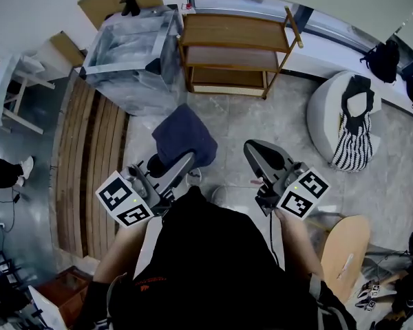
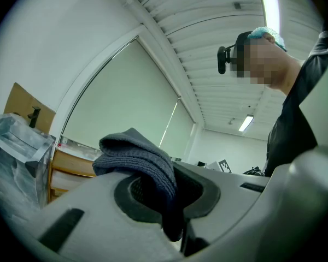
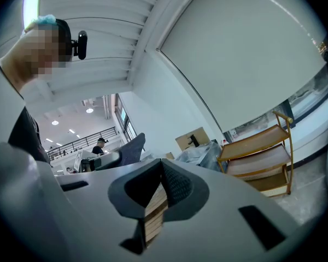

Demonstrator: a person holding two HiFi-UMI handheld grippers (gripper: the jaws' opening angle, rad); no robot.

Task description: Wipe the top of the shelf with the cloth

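Observation:
A three-tier wooden shelf (image 1: 234, 29) stands against the far wall, well ahead of both grippers; its top board looks bare. It also shows low at the left in the left gripper view (image 2: 71, 171) and at the right in the right gripper view (image 3: 257, 146). My left gripper (image 1: 186, 160) is shut on a dark blue knitted cloth (image 1: 184, 137), which bunches up over the jaws (image 2: 136, 160). My right gripper (image 1: 256, 150) is held level with the left one and is shut with nothing in it (image 3: 158, 192). Both point toward the shelf.
A plastic-wrapped unit (image 1: 127, 47) stands just left of the shelf. A white pouf (image 1: 323, 119) with a striped garment sits at the right, with backpacks (image 1: 384, 59) behind it. A round wooden stool (image 1: 344, 253) is near my right. Wooden planks (image 1: 89, 157) lie at the left.

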